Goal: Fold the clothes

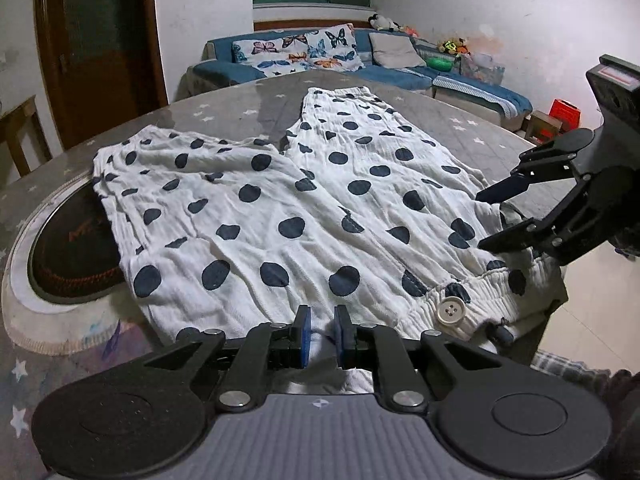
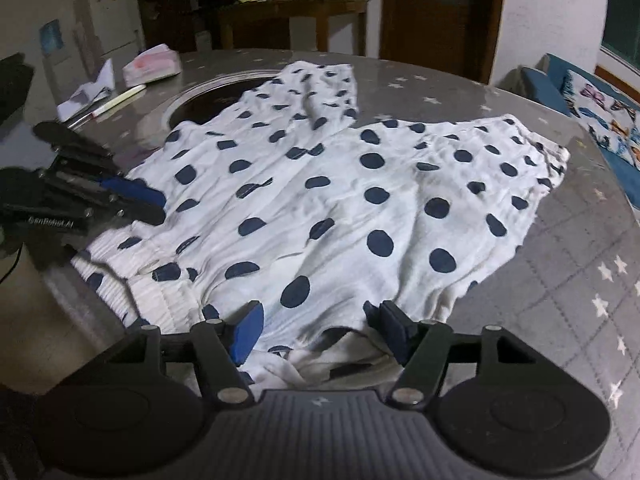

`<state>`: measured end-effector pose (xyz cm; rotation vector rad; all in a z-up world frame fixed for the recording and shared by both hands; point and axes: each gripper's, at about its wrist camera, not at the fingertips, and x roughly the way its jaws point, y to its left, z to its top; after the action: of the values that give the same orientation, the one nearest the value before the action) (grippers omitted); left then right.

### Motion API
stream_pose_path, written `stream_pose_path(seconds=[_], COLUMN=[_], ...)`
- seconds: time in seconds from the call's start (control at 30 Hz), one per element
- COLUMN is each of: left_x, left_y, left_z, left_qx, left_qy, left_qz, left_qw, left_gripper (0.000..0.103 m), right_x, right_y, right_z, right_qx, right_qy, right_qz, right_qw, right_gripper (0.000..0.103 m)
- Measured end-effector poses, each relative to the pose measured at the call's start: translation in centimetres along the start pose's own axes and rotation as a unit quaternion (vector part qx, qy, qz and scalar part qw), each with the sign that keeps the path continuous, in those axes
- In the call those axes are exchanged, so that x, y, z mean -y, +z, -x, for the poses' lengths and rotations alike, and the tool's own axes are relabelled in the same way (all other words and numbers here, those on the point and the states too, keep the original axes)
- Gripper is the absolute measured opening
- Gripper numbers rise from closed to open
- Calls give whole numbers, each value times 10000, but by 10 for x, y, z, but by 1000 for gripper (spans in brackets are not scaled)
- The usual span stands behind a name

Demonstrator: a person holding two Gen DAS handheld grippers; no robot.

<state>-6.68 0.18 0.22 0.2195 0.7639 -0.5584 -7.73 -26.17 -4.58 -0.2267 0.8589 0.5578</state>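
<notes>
White trousers with dark blue dots lie spread on the round grey table, legs pointing away, the elastic waistband with a white button at the near edge. My left gripper is nearly shut, its blue pads pinching the waistband's near edge. My right gripper is open at the waistband's right end, also seen in its own view, jaws wide over the fabric. The left gripper shows there too.
A round dark hotplate is set in the table, partly under one trouser leg. Tissues, paper and a pen lie at the table's far side. A blue sofa and a wooden door stand beyond.
</notes>
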Motion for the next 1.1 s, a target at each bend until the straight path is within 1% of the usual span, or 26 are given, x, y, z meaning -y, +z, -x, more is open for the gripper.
stream_pose_path(seconds=[0.1,0.17,0.27,0.33,0.43,0.5,0.63,0.73,0.8,0.93,1.1], left_x=[-4,-3,-1,3,11,16,24,28,32,46,61], left_y=[7,15,26,32,38,42,44,48,52,59,65], left_z=[3,6,7,3,-8,-14,-23,-24,-24,-29,-40], left_qx=[-49,50,181,233,238,228,148,163,194,223,154], left_qy=[6,-22,-98,-166,-243,-308,-437,-534,-633,-912,-1215], left_qz=[53,100,187,244,297,313,285,314,320,262,248], left_qw=[10000,9999,9996,9993,9990,9988,9985,9979,9973,9952,9922], left_gripper=[14,14,15,16,22,23,24,25,28,29,29], right_x=[4,12,33,45,62,74,94,107,116,139,171], right_y=[8,17,33,41,53,61,64,65,69,83,100], right_z=[3,6,7,-3,-20,-31,-54,-61,-61,-65,-83], right_qx=[2,103,297,324,330,334,235,227,266,362,399], right_qy=[177,186,54,-35,-162,-247,-380,-445,-498,-620,-918], right_qz=[-60,-102,-154,-198,-274,-324,-435,-507,-585,-748,-889], right_qw=[9998,9997,9994,9993,9989,9986,9981,9975,9967,9946,9910], right_gripper=[65,65,65,65,65,65,64,64,64,64,64])
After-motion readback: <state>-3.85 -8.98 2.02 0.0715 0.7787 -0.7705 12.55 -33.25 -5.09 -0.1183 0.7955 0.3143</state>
